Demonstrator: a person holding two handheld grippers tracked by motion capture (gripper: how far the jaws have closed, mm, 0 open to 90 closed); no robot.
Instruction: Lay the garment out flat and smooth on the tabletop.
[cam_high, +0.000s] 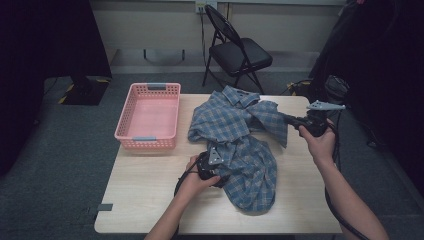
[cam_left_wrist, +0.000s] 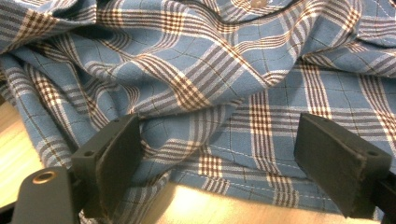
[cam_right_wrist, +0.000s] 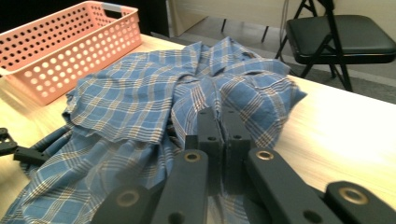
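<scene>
Plaid shirt lies crumpled across the middle of the table, beside a pink basket at the far left corner. We clench our right gripper fingers on a lifted fold of cloth near the right edge; our left gripper fingers stand released around the hem.

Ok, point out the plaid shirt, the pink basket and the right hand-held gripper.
plaid shirt (cam_high: 250, 165), high view, lower body cloth.
pink basket (cam_high: 146, 144), high view, near wall.
right hand-held gripper (cam_right_wrist: 221, 128), right gripper view, between its closed fingertips.
</scene>
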